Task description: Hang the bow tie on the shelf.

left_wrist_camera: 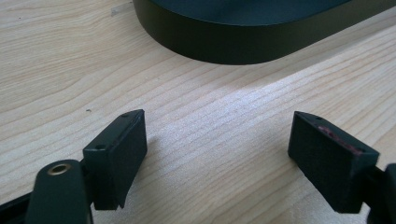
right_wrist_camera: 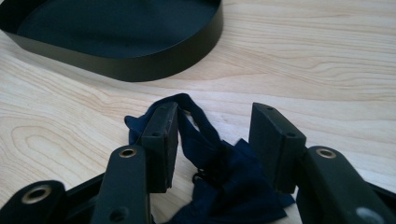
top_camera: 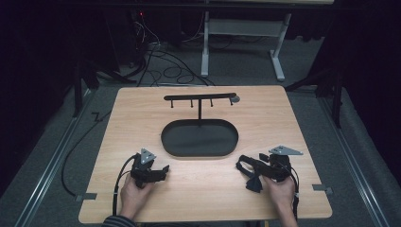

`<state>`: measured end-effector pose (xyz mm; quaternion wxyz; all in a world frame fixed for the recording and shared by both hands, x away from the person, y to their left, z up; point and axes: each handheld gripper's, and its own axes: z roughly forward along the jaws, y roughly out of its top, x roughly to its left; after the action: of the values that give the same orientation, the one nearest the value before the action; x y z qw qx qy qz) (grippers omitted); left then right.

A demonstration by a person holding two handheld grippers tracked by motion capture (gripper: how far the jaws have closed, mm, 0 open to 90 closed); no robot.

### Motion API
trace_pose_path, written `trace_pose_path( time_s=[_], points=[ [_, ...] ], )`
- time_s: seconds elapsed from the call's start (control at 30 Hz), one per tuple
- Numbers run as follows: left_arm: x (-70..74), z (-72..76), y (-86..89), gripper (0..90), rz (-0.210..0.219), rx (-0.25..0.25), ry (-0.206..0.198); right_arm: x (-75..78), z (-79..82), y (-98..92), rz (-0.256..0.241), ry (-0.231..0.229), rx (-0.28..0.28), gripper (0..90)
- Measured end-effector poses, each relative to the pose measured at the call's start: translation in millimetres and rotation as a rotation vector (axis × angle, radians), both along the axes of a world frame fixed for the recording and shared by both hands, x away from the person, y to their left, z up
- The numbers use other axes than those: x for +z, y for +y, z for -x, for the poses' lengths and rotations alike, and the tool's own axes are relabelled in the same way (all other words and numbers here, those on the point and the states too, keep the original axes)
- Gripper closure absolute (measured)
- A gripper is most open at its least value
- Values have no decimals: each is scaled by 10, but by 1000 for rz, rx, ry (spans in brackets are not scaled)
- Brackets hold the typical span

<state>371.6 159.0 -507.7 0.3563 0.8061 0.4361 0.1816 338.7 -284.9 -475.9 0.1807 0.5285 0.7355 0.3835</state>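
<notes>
The dark blue bow tie lies on the bench at near right, between the right gripper jaws, released around it. The left gripper is released over bare wood. The black oval tray looks bare inside.

one dark bow tie, one black oval tray, one hook stand, two tongs

high: overhead, far | tongs cams: low, close | shared: tray

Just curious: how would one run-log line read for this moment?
left claw: open, empty | right claw: open around dark blue bow tie | black tray: empty
</notes>
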Motion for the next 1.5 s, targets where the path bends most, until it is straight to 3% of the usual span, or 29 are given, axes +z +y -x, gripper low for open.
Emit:
trace_pose_path(
  time_s=[0.4, 0.73, 0.93, 1.07, 1.3, 1.5],
  points=[
    [0, 0, 0, 200, 1, 0, 0, -91, -118, 104, 4, 42, 15, 555],
    [0, 0, 0, 200, 0, 0, 0, -184, -178, 120, 47, 83, 31, 681],
    [0, 0, 0, 200, 1, 0, 0, -194, -165, 103, 61, 77, 34, 788],
    [0, 0, 0, 200, 1, 0, 0, -199, -145, 118, 101, 59, 28, 850],
    [0, 0, 0, 200, 0, 0, 0, -206, -122, 141, 122, 40, 29, 874],
    [0, 0, 0, 200, 0, 0, 0, -200, -102, 125, 106, 26, 22, 881]
  ],
)
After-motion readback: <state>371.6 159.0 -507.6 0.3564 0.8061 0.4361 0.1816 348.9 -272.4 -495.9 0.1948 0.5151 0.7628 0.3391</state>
